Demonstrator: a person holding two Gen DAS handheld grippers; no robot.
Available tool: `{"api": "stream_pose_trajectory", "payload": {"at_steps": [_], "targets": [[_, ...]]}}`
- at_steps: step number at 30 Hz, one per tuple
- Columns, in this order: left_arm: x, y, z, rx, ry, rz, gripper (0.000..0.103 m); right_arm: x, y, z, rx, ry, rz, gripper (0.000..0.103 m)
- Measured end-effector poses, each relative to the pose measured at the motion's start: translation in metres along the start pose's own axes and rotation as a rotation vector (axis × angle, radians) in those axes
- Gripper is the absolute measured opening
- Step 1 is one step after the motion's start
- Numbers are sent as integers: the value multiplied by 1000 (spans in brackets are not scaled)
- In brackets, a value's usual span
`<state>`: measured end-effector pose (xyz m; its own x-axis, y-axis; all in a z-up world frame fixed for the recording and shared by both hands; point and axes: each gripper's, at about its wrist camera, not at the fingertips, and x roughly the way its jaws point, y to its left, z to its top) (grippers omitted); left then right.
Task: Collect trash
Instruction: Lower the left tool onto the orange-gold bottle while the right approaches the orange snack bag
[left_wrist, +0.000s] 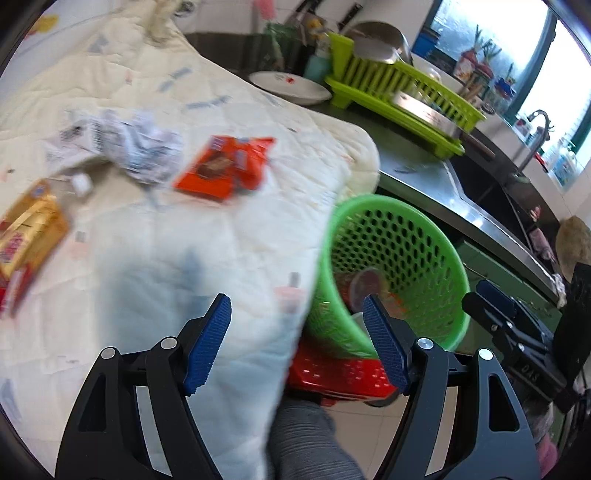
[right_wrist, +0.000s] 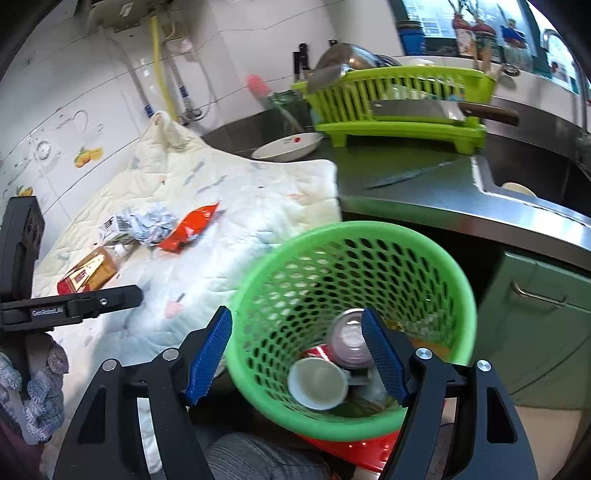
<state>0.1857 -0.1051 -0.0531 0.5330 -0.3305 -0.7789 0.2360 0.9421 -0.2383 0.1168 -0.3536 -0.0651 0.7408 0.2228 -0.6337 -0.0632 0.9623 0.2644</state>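
Left gripper (left_wrist: 297, 345): my fingers stand wide apart with nothing between them, over the edge of the quilted cloth (left_wrist: 155, 229).
Right gripper (right_wrist: 297, 354): my fingers are spread apart and empty, hanging over the mouth of the green basket (right_wrist: 436, 258).
Green basket: at 5 o'clock of the cloth, just off its hanging edge, perched on a red perforated crate (right_wrist: 364, 448); in the left wrist view it sits at 3 o'clock of my left fingers.
Inside the basket: a white cup (right_wrist: 317, 382) on its side, a metal can (right_wrist: 349, 341) touching it at 1 o'clock, and blurred scraps below.
Trash on the cloth: an orange wrapper (left_wrist: 223, 166) near the middle, crumpled printed paper (left_wrist: 127, 147) just beside it at 9 o'clock, a gold and red carton (left_wrist: 27, 236) well apart at 8 o'clock.
Desk (right_wrist: 424, 195): a steel surface at 1 o'clock of the basket, carrying a lime dish rack (right_wrist: 399, 107), a white plate (right_wrist: 286, 146) and a loose knife (right_wrist: 406, 177).
Sharpness: the left wrist view is smeared, so the wrapper print cannot be read.
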Motion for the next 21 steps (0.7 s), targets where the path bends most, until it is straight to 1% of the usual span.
{"api": "stream_pose_trajectory", "payload": {"at_steps": [8, 14, 16, 19, 21], "targets": [[-48, 59, 8, -27, -86, 93, 73, 18, 51, 14, -66, 26, 71, 70], [-79, 119, 25, -63, -135, 188, 75, 31, 85, 26, -105, 45, 125, 70], [-85, 135, 30, -64, -138, 210, 80, 38, 97, 31, -118, 55, 142, 70], [-87, 164, 37, -72, -116, 229, 84, 50, 112, 40, -132, 76, 166, 70], [-82, 182, 40, -77, -87, 229, 84, 58, 122, 46, -147, 86, 175, 70]]}}
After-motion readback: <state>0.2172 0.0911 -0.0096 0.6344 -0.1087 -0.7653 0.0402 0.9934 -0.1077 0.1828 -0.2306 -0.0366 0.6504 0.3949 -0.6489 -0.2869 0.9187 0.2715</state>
